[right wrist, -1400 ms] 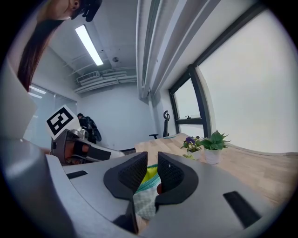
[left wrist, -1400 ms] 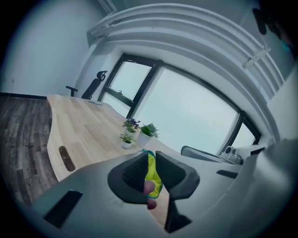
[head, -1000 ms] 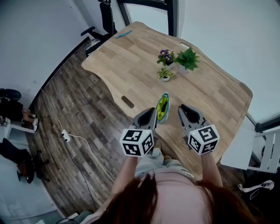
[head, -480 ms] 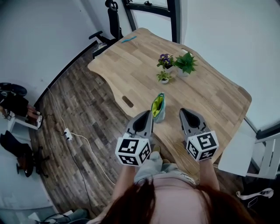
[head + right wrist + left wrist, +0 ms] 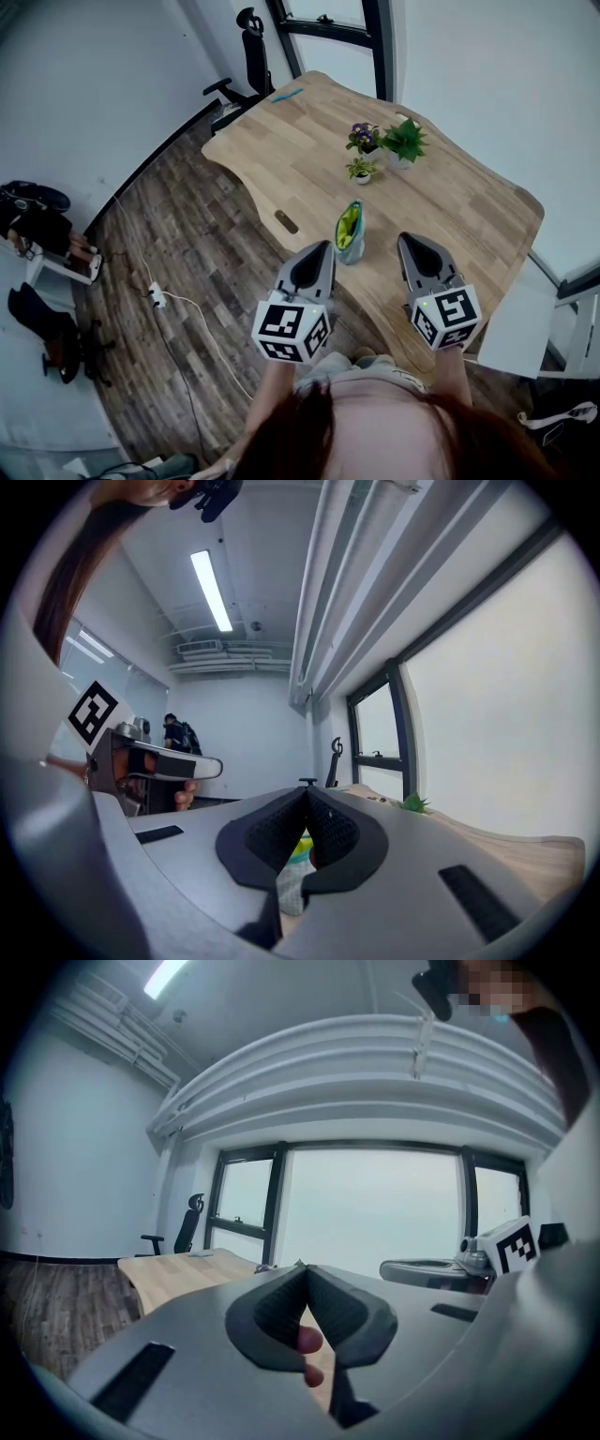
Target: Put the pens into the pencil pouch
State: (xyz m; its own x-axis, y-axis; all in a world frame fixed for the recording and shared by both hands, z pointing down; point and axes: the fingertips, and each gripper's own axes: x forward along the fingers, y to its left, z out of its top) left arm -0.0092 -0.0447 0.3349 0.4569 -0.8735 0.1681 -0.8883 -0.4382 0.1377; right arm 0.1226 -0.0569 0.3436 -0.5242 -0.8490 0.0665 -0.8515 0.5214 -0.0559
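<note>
Pencil pouch point(image 5: 350, 232) stands on the bench point(image 5: 281, 150), mouth gaping to take pens.
Left tongs point(image 5: 324, 247) and right tongs point(image 5: 407, 238) flank it, each pressed together (nothing held).

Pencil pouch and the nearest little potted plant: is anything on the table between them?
Nothing: in the head view, only bare wood of the table separates the pencil pouch from the small potted plant.

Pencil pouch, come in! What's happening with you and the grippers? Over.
Left gripper shut, empty. Right gripper shut, empty. Pouch on table between them, top open. Potted plants farther back, not blocking.
</note>
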